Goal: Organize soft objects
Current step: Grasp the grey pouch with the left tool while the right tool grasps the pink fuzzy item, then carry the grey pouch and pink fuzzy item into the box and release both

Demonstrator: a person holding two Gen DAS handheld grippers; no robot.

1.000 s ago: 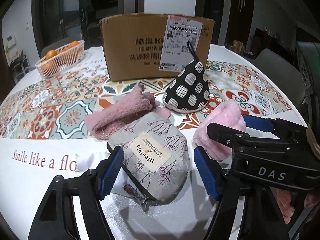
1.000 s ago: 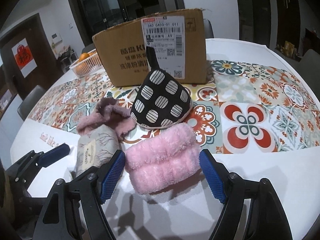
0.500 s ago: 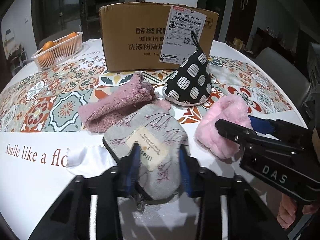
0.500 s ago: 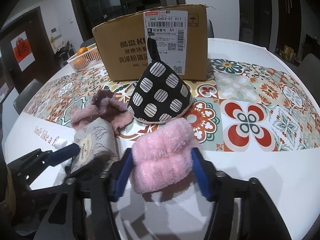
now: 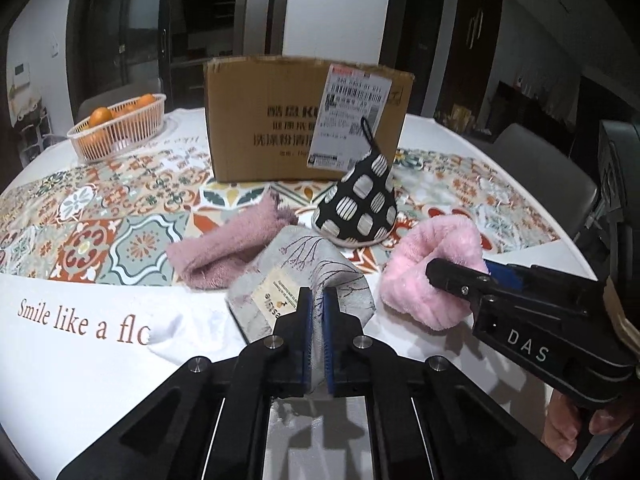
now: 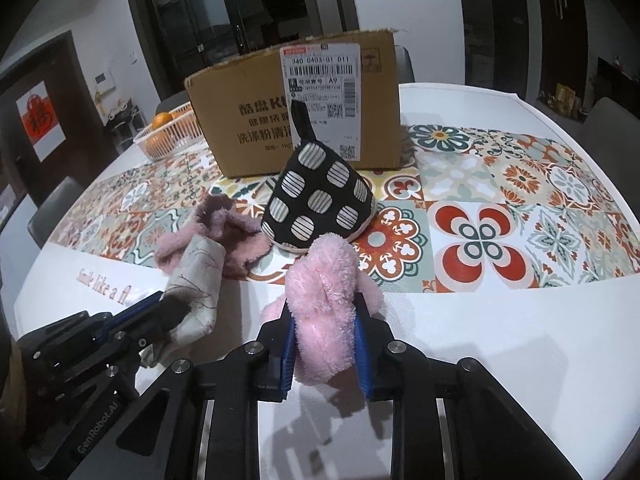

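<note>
My left gripper [image 5: 315, 300] is shut on the grey fabric pouch [image 5: 296, 276], pinching its near edge and lifting it off the table; it also shows in the right wrist view [image 6: 196, 280]. My right gripper [image 6: 323, 312] is shut on the fluffy pink item [image 6: 326, 292], squeezed between the blue pads; it shows in the left wrist view too [image 5: 432, 264]. A mauve towel [image 5: 228, 248] and a black cone-shaped cloth with white patches [image 5: 358, 204] lie behind them. An open cardboard box [image 5: 296, 120] stands at the back.
A white basket of oranges [image 5: 120, 128] stands at the back left. A patterned tile cloth [image 6: 500, 216] covers the round white table [image 6: 500, 360]. Grey chairs [image 5: 540, 172] stand around the table edge.
Both grippers have closed from wide open: the left onto the grey pouch, the right onto the pink item. Both items are now bunched and raised slightly.
</note>
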